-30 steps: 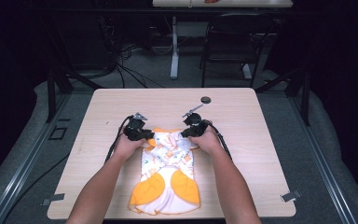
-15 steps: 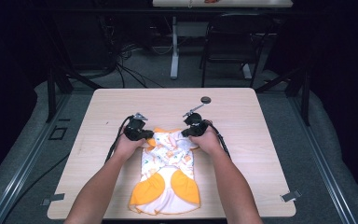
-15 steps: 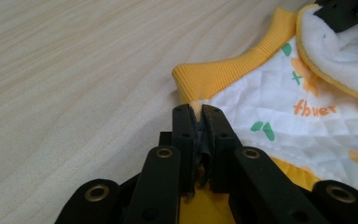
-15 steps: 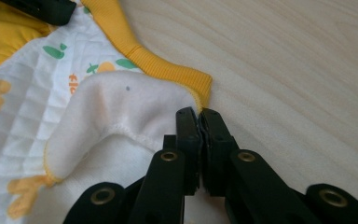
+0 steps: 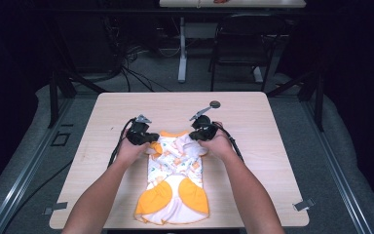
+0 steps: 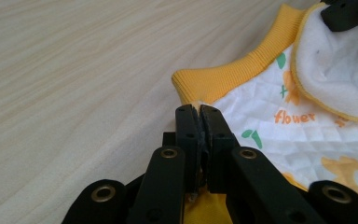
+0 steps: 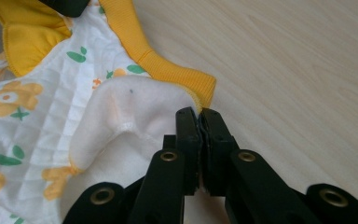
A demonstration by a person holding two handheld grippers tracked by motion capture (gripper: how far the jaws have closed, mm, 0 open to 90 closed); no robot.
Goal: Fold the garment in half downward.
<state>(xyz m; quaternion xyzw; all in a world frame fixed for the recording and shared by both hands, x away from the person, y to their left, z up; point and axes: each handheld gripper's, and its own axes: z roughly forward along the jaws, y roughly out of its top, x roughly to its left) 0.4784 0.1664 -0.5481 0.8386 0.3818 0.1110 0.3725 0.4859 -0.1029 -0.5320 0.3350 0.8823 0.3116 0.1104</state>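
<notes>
1. The left gripper [image 5: 148,138] has just been closing its jaws. Now they pinch the left shoulder of the baby top [image 5: 175,161] – a thin bit of cloth sits between the pads.
2. The baby top lies flat in the middle of the wooden table [image 5: 253,112], its yellow collar [image 6: 235,74] on the far side. It is white with orange flowers.
3. The right gripper [image 5: 195,138] has also just been closing. It is clamped on the right shoulder by the collar.
4. Each grip holds only an edge. I think a quick lift could pull the cloth out – or 1 side could slip and the top would hang crooked.
</notes>
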